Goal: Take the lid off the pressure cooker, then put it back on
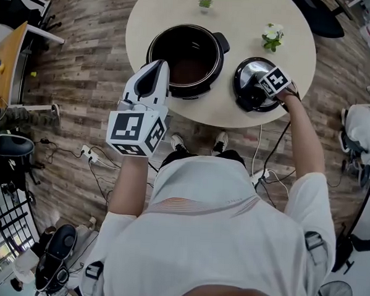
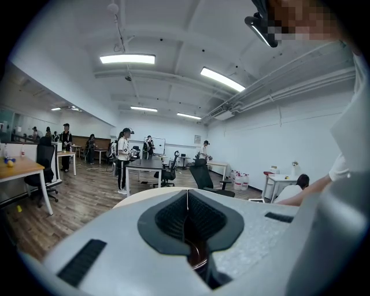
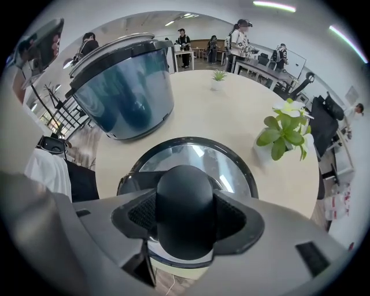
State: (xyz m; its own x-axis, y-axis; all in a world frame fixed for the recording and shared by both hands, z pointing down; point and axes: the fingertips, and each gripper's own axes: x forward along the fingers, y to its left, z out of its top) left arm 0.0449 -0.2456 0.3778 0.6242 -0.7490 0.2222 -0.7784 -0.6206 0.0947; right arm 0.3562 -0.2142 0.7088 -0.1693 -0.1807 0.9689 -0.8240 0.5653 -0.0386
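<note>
Shows right gripper [image 3: 185,217] clamped on knob [image 3: 185,193] of lid [image 3: 234,165], at 3 o'clock from pressure cooker [image 1: 187,67]. Shows left gripper [image 1: 159,67] closed (empty).

No readable text, no labels, no numbers

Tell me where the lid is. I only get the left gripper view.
Observer: The lid lies on the table, knob up, to the right of the pot.
Operator: Right claw on it?
Observer: Yes, the right claw grips the lid's knob from above.
Operator: Pot closed?
Observer: No, it stands open.
</note>
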